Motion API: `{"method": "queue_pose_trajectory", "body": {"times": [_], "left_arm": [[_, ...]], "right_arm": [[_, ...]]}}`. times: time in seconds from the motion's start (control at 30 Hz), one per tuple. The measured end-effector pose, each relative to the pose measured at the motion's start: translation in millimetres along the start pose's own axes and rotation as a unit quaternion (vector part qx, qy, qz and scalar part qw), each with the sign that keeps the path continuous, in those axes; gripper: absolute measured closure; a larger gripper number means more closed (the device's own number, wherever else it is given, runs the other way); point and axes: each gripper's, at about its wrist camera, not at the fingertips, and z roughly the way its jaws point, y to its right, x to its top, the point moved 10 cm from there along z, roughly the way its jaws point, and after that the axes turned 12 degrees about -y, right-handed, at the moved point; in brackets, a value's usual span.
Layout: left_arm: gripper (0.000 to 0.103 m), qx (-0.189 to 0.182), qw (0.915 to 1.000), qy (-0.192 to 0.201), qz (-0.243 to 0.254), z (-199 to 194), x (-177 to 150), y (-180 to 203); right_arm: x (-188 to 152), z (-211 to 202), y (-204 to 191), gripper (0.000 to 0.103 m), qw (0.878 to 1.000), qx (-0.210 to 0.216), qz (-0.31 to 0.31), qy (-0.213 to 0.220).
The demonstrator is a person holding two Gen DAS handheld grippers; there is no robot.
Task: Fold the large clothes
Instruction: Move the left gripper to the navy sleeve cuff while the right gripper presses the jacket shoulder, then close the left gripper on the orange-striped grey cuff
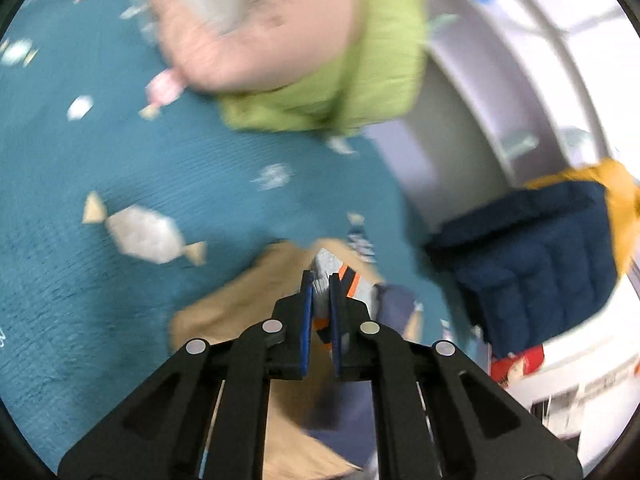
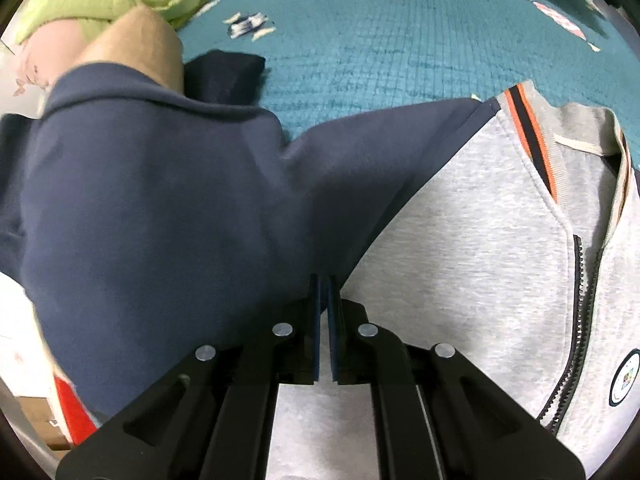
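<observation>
While the grey and navy jacket (image 2: 460,216) lay on the teal bedspread (image 2: 360,52), the left gripper (image 1: 321,280) pinched its striped edge, and the right gripper (image 2: 325,280) was closed against the cloth.

Teal quilted bedspread (image 1: 60,160), candy-shape motifs, fills left of left wrist view and top of right wrist view. Lime-green cushion (image 1: 360,80) top centre, pink cushion (image 1: 248,36) against it, both blurred. Navy quilted item (image 1: 536,256) at right edge, mustard fabric (image 1: 616,204) behind. Tan fabric (image 1: 248,300) lower centre. Red object (image 1: 520,362) lower right, indistinct.
</observation>
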Motion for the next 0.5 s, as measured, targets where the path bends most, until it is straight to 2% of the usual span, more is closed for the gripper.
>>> {"method": "queue_pose_trajectory", "body": {"times": [0.07,0.17,0.23,0.27,0.33,0.37,0.4,0.43,0.5], "left_arm": [[0.097,-0.011,0.999,0.008,0.042,-7.0,-3.6,40.4],[0.097,-0.032,0.994,0.0,0.105,-8.3,-16.3,103.2],[0.097,0.0,0.9907,0.005,0.136,-1.2,-22.2,123.5],[0.097,0.025,0.9903,0.0,0.137,5.4,-24.8,123.2],[0.096,0.046,0.9912,-0.004,0.124,12.4,-27.2,112.8],[0.092,0.056,0.9913,0.0,0.119,14.4,-27.5,104.5],[0.072,0.063,0.9919,0.002,0.111,17.5,-25.9,91.5],[0.045,0.074,0.9931,-0.001,0.091,23.1,-25.8,74.6],[0.044,0.081,0.9953,-0.013,0.051,34.6,-29.4,41.9]], "right_arm": [[0.7,-6.3,3.0,0.1,1.0,0.006,0.005,0.008],[0.3,-13.0,7.0,0.1,1.0,0.022,0.012,0.014],[-1.5,-9.9,9.1,0.099,1.0,0.028,0.008,0.005],[-3.2,-6.9,12.5,0.099,1.0,0.02,0.013,-0.001],[-7.2,-5.3,13.5,0.099,0.999,0.03,0.016,-0.007],[-9.5,-4.8,12.5,0.096,0.999,0.04,0.014,-0.007],[-11.0,-3.6,12.7,0.096,0.999,0.04,0.013,-0.009],[-12.6,-0.6,13.9,0.096,0.999,0.032,0.01,-0.012],[-16.6,2.0,14.9,0.096,1.0,0.025,0.005,-0.017]]}}
